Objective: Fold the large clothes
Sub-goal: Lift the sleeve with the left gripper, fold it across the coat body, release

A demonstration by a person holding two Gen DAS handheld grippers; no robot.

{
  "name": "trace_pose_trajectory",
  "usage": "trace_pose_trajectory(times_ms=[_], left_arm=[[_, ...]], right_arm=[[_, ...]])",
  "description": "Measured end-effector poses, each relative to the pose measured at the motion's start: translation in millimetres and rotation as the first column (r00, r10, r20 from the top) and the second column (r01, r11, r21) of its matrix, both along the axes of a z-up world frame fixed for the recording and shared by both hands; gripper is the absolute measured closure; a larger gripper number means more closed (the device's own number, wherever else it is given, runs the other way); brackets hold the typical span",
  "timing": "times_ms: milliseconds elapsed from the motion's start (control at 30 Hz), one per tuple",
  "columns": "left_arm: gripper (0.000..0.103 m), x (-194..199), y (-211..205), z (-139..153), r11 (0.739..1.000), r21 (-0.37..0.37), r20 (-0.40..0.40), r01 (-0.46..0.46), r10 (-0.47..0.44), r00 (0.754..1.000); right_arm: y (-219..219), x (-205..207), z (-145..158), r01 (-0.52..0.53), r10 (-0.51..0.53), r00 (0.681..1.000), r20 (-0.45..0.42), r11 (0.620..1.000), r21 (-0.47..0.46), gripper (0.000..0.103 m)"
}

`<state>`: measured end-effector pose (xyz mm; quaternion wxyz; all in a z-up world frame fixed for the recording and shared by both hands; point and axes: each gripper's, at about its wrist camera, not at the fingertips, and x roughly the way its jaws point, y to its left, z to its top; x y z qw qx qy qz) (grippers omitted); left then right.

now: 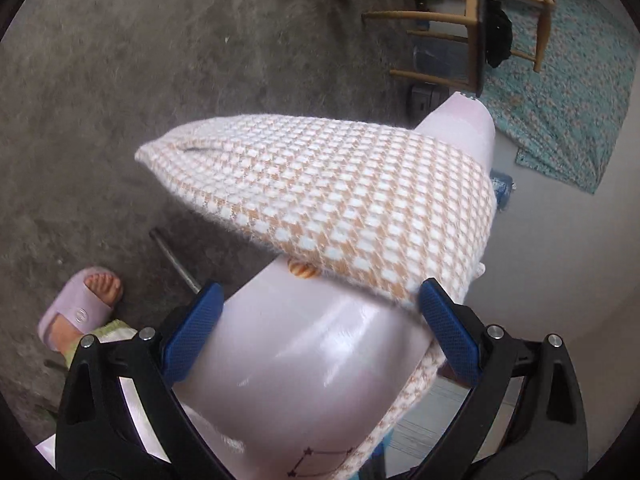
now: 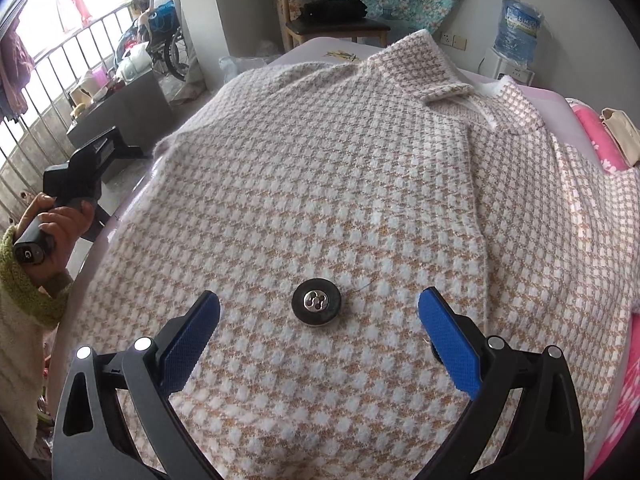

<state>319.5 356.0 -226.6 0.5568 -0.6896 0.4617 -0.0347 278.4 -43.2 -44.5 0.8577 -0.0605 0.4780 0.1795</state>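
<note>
A large tan-and-white houndstooth coat lies spread flat on a pale pink table, collar at the far end. A black and silver button sits on it between the blue fingers of my open, empty right gripper, which hovers just above the fabric. In the left wrist view a part of the coat hangs over the glossy table edge. My left gripper is open and empty above that edge, its right finger close to the fabric. It also shows in the right wrist view at the table's left side.
A wooden chair with a black garment stands beyond the table, a water dispenser to its right. A pink floral cloth lies at the right edge. Concrete floor, my slippered foot and a metal rod lie below.
</note>
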Motion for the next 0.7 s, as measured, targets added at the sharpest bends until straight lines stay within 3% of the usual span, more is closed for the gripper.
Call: trace_pose_trajectory(times_ms=[67, 200, 400, 433, 567, 667, 700], left_arm=[[0.008, 8, -1, -23, 0.996, -0.086, -0.004, -0.022, 0.022, 1.000], [0.008, 29, -5, -54, 0.981, -0.188, -0.030, -0.039, 0.034, 0.999], [0.008, 52, 6, -74, 0.982, -0.177, -0.086, -0.065, 0.051, 0.995], [0.013, 51, 11, -73, 0.983, -0.171, -0.092, -0.073, 0.058, 0.994], [0.053, 53, 20, -80, 0.982, -0.153, -0.132, -0.112, 0.092, 0.987], [0.080, 49, 30, -71, 0.989, -0.073, -0.137, -0.128, 0.117, 0.984], [0.083, 49, 34, -63, 0.992, -0.021, -0.136, -0.124, 0.120, 0.983]], right_arm=[[5, 6, -2, 0.005, -0.005, 1.000, -0.004, 1.000, -0.002, 0.006], [13, 13, -3, 0.017, -0.017, 1.000, -0.009, 1.000, -0.004, 0.006], [18, 13, -6, 0.022, -0.023, 1.000, -0.012, 0.999, -0.029, 0.006], [18, 13, -6, 0.025, -0.026, 1.000, -0.011, 0.999, -0.032, 0.006], [14, 12, -3, 0.042, -0.042, 0.999, -0.001, 0.998, -0.037, 0.006], [11, 11, 0, 0.049, -0.048, 0.999, 0.012, 0.998, -0.041, 0.006], [9, 9, 2, 0.050, -0.050, 0.999, 0.016, 0.998, -0.040, 0.006]])
